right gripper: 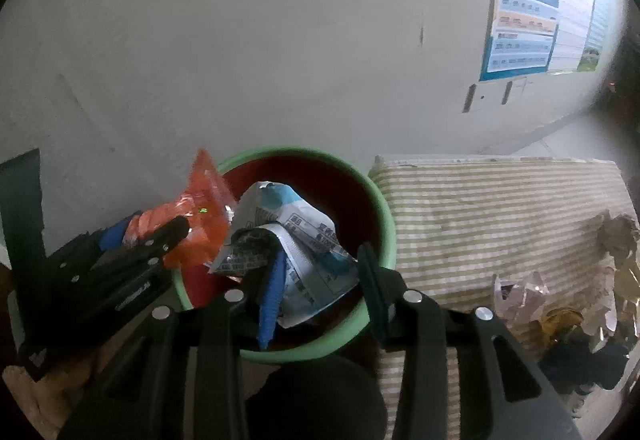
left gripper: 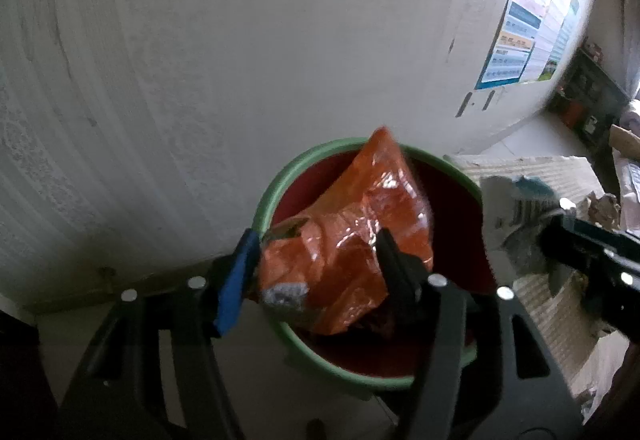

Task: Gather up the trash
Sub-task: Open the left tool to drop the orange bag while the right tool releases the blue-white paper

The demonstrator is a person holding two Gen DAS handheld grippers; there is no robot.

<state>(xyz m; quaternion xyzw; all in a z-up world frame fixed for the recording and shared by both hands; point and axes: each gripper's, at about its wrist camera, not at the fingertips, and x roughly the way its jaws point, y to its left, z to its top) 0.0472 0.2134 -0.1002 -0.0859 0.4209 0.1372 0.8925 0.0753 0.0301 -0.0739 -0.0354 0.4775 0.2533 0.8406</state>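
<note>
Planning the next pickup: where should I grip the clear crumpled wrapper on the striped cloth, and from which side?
Take the clear wrapper by its raised crumpled peak, coming from above. It stands up off the striped cloth in stiff folds, so jaws can straddle one. More trash crowds its right, so approach from the bucket side.

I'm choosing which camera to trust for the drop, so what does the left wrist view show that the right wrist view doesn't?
Only the left wrist view shows the orange wrapper head-on between the left gripper fingers, over the bin.

Only the right wrist view shows the white and blue wrapper clearly between the right gripper fingers, plus more litter on the striped cloth.

Both show the green-rimmed bin, both wrappers, the wall and poster.
</note>
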